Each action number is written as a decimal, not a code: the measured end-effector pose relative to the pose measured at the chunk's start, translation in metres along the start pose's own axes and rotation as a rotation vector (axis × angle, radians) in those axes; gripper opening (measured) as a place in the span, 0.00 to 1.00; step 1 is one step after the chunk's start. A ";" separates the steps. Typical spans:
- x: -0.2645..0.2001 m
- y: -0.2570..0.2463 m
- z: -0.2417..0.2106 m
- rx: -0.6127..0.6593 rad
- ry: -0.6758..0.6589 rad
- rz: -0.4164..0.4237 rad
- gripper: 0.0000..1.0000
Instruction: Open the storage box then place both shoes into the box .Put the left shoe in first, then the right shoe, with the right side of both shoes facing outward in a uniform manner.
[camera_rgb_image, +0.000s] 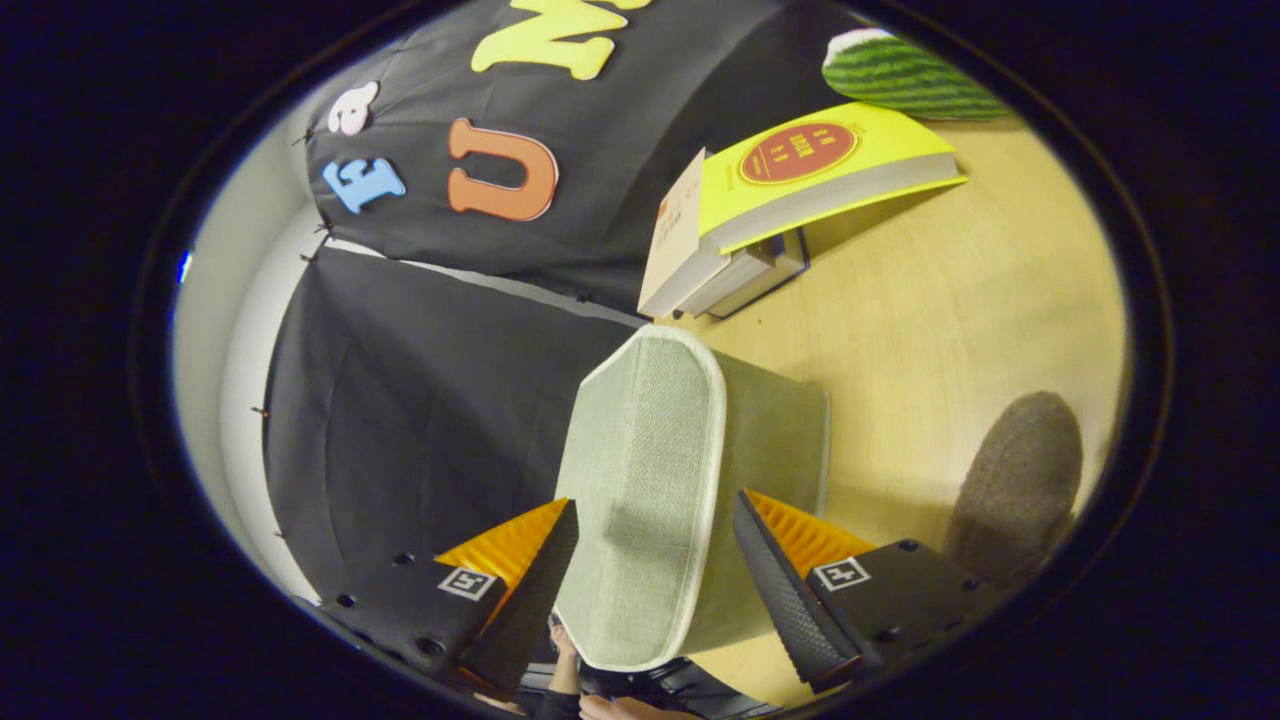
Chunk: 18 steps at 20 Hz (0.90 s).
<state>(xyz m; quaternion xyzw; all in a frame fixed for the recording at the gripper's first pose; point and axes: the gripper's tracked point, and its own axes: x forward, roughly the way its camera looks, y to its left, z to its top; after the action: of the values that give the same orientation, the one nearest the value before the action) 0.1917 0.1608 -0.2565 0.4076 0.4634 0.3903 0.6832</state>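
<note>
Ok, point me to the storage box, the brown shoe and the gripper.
storage box (650, 470): gripper view, on its fabric top panel, between the fingers.
brown shoe (1020, 480): gripper view, on its rounded upper, on the table beyond the right finger.
gripper (655, 590): gripper view, midway between its fingertips.

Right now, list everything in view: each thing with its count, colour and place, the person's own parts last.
storage box: one, pale grey-green fabric with a white-trimmed lid, on the table between the fingers
books: a stack, top one yellow with a red disc, on the table beyond the box, by the cloth wall
watermelon toy: one, green striped, behind the books
shoe: one, brown and fuzzy, on the table beside the box
table: one, light wood
cloth wall: black, behind the box
hand: part of one, below the box, between the fingers
gripper: one, fingers spread either side of the box, whether touching it unclear
</note>
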 end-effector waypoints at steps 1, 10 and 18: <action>0.002 -0.003 0.001 0.007 0.009 -0.002 0.99; 0.020 0.003 -0.008 -0.019 0.136 0.093 0.84; -0.004 0.017 0.001 -0.056 0.101 0.143 0.20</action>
<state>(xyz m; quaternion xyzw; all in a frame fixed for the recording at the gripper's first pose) 0.1886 0.1629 -0.2390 0.4003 0.4557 0.4710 0.6405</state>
